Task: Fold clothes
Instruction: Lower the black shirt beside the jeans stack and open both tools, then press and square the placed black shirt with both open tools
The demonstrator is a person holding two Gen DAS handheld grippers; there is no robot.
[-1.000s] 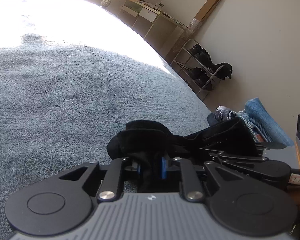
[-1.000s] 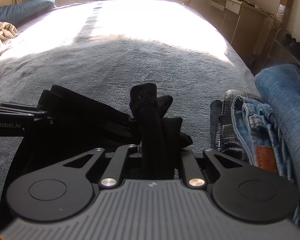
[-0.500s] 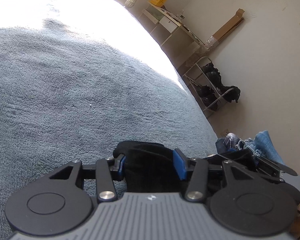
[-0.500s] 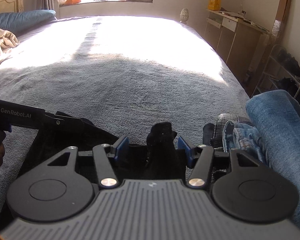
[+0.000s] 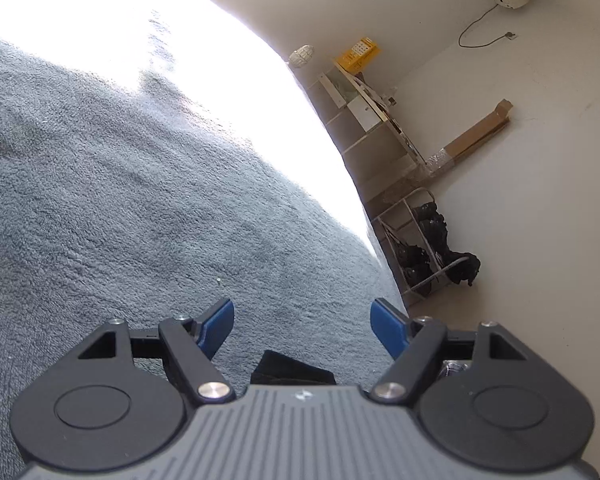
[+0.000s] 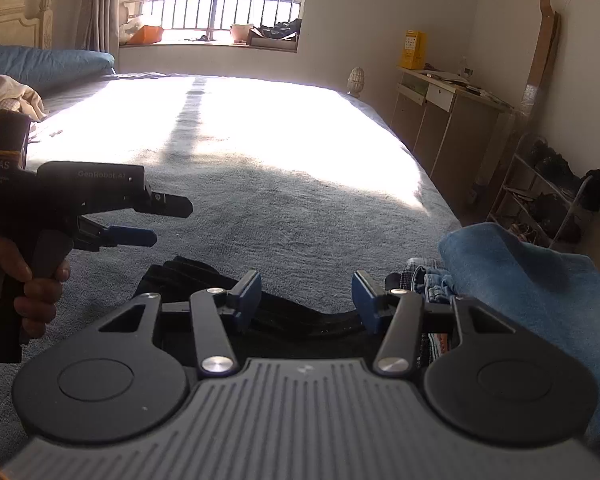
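Observation:
A black garment (image 6: 176, 276) lies folded on the grey-blue bedspread (image 6: 260, 208), just under my right gripper (image 6: 306, 288). That gripper's jaws stand apart and are closing, and its blue pads (image 6: 248, 292) hold nothing. In the left wrist view only a corner of the black garment (image 5: 292, 372) shows, below my left gripper (image 5: 302, 316). The left jaws are opening wide with nothing between them. The right wrist view shows the left gripper (image 6: 170, 222) hanging above the bed at the left, held by a hand (image 6: 32, 280).
A pile of folded clothes, blue denim (image 6: 520, 280) over plaid (image 6: 414, 276), sits at the bed's right edge. A shoe rack (image 6: 548, 196) and a desk (image 6: 440, 108) stand along the right wall. A blue pillow (image 6: 40, 66) and a cream cloth (image 6: 8, 96) lie far left.
Both grippers have let go of the black garment, opened and lifted off it. The left one has rolled and drawn away to the left. The garment now lies on the bed.

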